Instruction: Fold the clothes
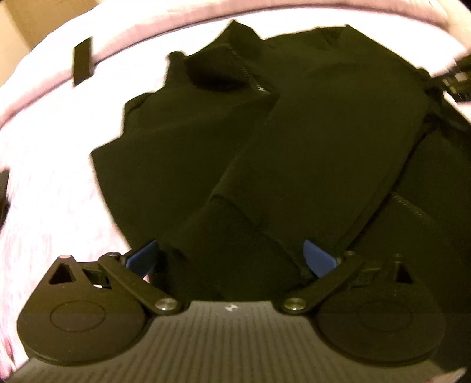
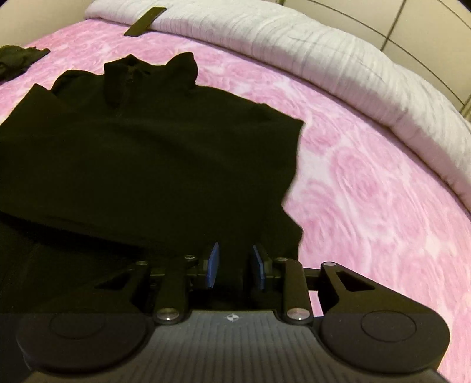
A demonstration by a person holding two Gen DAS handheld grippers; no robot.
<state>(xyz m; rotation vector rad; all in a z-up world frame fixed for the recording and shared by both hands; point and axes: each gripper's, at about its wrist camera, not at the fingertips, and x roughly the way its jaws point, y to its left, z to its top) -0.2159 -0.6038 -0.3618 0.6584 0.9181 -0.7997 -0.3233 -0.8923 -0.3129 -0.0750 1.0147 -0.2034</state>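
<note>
While low over jacket (image 1: 206, 153): jaws spread.

A big bed fills the room. On it lies a pink blanket (image 2: 368, 188) with a pattern of round roses. Along the far edge of the bed sits a long, puffy white quilt (image 2: 309, 47), rolled up with soft wrinkles. A small flat dark strip (image 2: 144, 22) lies where the quilt meets the pink blanket. Behind the bed stands a pale wall (image 2: 412, 26) with thin dark lines across it, like big tiles. The light is warm and a bit dim.
</note>
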